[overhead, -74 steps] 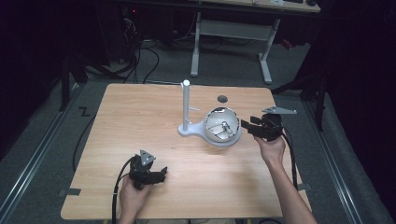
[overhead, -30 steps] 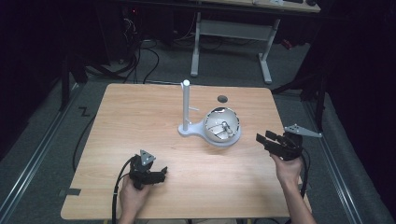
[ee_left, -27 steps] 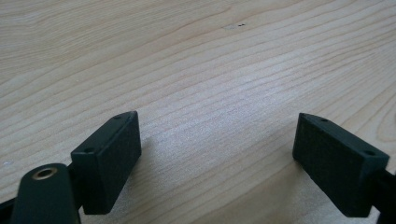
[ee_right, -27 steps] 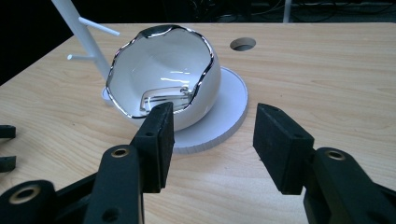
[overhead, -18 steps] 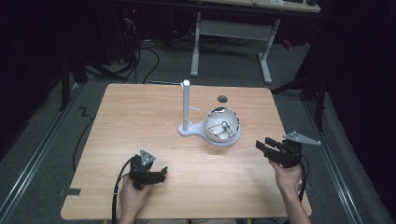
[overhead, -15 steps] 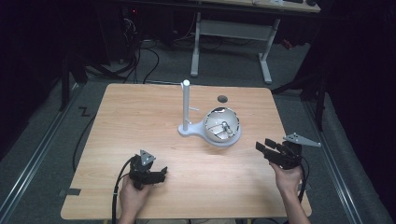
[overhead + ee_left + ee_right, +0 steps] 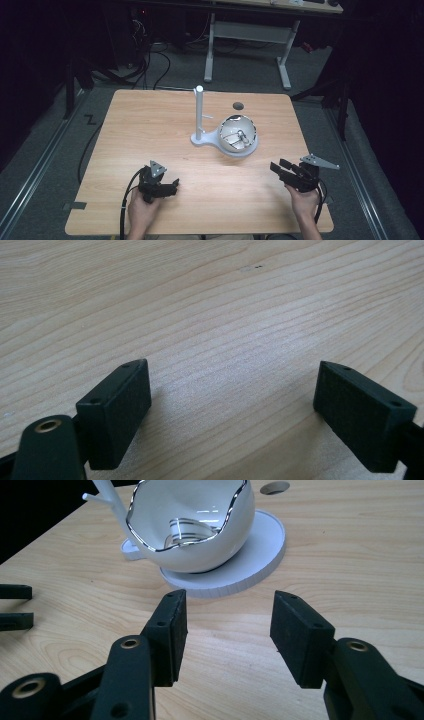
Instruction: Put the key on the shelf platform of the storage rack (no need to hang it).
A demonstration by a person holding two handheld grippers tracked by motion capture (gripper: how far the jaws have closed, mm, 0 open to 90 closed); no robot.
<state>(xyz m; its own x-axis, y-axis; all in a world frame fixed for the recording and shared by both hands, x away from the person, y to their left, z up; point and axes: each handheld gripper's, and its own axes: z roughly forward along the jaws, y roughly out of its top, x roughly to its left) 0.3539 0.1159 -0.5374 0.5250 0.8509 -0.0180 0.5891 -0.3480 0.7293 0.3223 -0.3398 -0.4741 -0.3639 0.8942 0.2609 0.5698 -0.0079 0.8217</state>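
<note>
So the white bowl point(image 7: 238, 136) with the wavy silver rim is sitting on the round plate of the white stand point(image 7: 204, 139), a bit past the middle of the wooden surface point(image 7: 150, 120), with the stand's upright post point(image 7: 199, 112) just left of the bowl. Something ring-shaped and shiny lies inside the bowl, can't tell what exactly.

Right claw point(image 7: 280, 169) is well apart from the bowl, down toward the near right corner, jaws spread partway and holding nothing. In the right gripper view the claw point(image 7: 227, 625) points straight at the bowl. Left claw point(image 7: 172, 186) is parked near the front edge, left of the bowl, jaws wide open and empty point(image 7: 232, 400), resting low over bare wood.

If the next thing is grabbing that bowl, I'd open the right claw wider first, come in level, and pinch the thin rim wall on the near side. It's glossy and curved, so go slow or it'll slip off the stand plate.
</note>
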